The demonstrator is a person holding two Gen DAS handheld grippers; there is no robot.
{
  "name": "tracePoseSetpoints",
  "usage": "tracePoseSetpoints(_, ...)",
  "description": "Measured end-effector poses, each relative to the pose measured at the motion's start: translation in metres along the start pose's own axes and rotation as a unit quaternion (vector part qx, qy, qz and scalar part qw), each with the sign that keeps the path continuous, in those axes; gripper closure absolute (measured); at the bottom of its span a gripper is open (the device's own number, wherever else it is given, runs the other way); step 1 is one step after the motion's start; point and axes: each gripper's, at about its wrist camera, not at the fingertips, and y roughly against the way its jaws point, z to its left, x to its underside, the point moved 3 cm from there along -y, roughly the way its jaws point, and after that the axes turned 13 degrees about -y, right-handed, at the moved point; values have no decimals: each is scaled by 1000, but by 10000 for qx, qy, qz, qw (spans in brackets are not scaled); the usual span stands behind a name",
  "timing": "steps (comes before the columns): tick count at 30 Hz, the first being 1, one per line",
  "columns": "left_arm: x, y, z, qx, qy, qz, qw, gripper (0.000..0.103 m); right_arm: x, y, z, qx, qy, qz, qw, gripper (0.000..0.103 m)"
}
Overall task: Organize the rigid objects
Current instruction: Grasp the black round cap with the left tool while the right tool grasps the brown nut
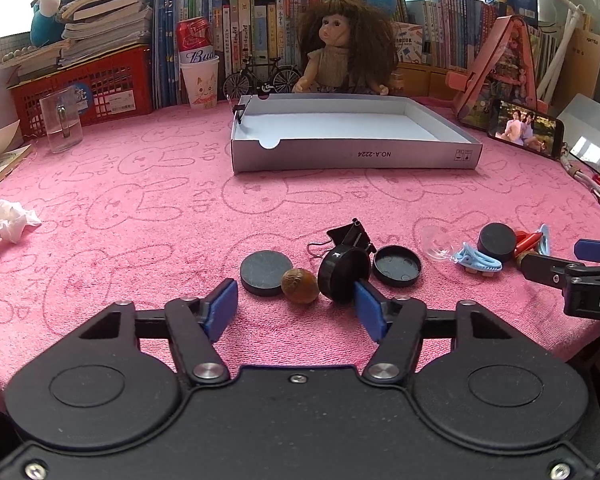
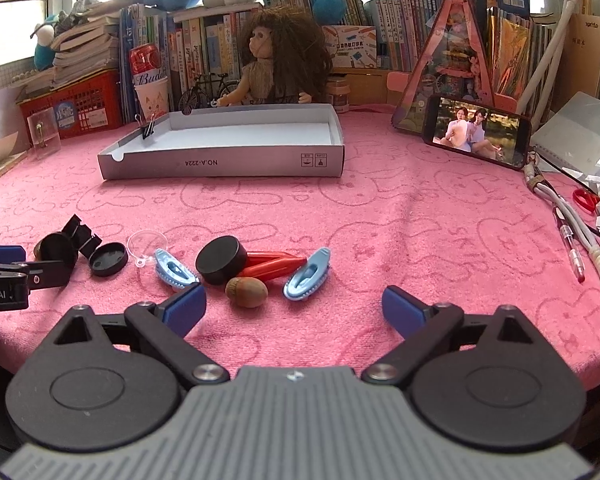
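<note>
The grey box sits open across the pink cloth, presumably as the drop-off. Nearer lie black caps, clips and nuts. The left gripper stands half open, the right gripper wide; both hold nothing.

Pink cloth, bookshelf behind.
</note>
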Motion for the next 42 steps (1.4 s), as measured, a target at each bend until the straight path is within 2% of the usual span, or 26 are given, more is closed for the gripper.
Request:
tracePoseSetpoints(1,-1,2,0,28,20,-53,10000,53,-2,2,-1,-58,-31,-45,10000,13)
tracePoseSetpoints(6,-9,17,-8,115,-87,-428,9990,66,-5,13,6,-383,53,-215,9990,29)
tracePoseSetpoints(8,-12,23,-12,182,-171,-588,9980,78,-3,14,12,-549,178,-157,9982,30)
tracePoseSetpoints(12,-14,26,-22,465,-299,-641,9964,83,2,16,23,-693,406,-87,9967,34)
tracePoseSetpoints(16,-12,23,-26,392,-364,-576,9969,83,6,13,26,-661,431,25,9969,47)
tracePoseSetpoints(22,-8,15,-26,122,-544,-464,9974,81,9,9,25,-612,413,115,9972,53)
tracePoseSetpoints(24,-6,12,-28,135,-633,-424,9970,81,10,9,26,-607,423,143,9972,55)
tracePoseSetpoints(27,-4,10,-31,260,-674,-380,9967,80,10,8,27,-618,436,132,9971,55)
tracePoseSetpoints(34,0,6,-34,443,-687,-302,9962,68,10,6,27,-667,421,140,9968,55)
tracePoseSetpoints(42,4,5,-38,353,-802,-289,9957,64,8,1,28,-546,432,2,9976,55)
